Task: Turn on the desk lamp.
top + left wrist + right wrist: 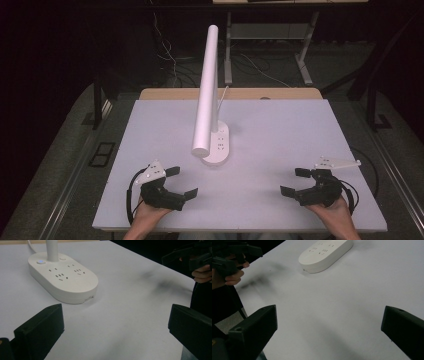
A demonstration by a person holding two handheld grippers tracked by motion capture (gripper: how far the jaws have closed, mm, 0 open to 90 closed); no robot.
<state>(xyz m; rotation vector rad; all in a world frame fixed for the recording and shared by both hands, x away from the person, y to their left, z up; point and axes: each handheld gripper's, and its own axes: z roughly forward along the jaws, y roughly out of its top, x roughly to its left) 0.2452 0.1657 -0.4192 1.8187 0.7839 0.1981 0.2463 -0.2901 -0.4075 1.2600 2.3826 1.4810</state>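
Looking down, I see the left claw [182, 181] and the right claw [294, 181] resting near the front edge of the white counter [280, 130], both with jaws spread wide and holding nothing. Between them, farther back, stands the white lamp [207, 95] on its socket base [65, 280].

Dim room, grey floor [60, 165], desk legs [305, 62]

White desk lamp [207, 100] with socket-patterned white base [63, 280] on a pale lavender-white table [280, 140]; black left gripper [182, 182] and right gripper [294, 181], each topped by a grey plate.
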